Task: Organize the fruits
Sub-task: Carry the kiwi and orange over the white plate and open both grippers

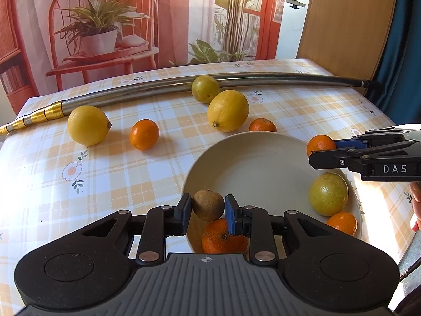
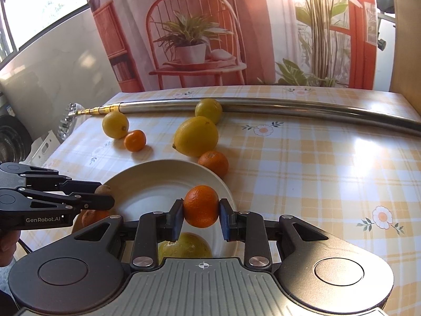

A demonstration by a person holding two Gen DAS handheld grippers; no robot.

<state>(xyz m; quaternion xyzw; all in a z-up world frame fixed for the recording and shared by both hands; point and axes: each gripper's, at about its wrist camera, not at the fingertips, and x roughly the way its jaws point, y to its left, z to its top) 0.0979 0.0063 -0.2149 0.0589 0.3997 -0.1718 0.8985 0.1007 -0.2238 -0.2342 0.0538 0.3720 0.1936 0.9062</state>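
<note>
My left gripper (image 1: pixel 207 209) is shut on a small brown round fruit (image 1: pixel 208 202) just above the near left rim of a cream plate (image 1: pixel 257 168). An orange (image 1: pixel 221 239) lies in the plate right under it. My right gripper (image 2: pixel 201 210) is shut on a mandarin (image 2: pixel 201 202) held above the plate's (image 2: pixel 147 192) right side. A yellow-green round fruit (image 1: pixel 328 194) and another mandarin (image 1: pixel 342 222) also lie in the plate. In the left wrist view the right gripper (image 1: pixel 322 148) comes in from the right with its mandarin (image 1: pixel 319 144).
Loose on the checked tablecloth are two lemons (image 1: pixel 88 125) (image 1: pixel 228 110), two mandarins (image 1: pixel 144 134) (image 1: pixel 262 125) and a yellow-green fruit (image 1: pixel 205 89). That last fruit rests against a long metal pole (image 1: pixel 263 77) lying across the back. A person's hand (image 1: pixel 415 205) shows at the right edge.
</note>
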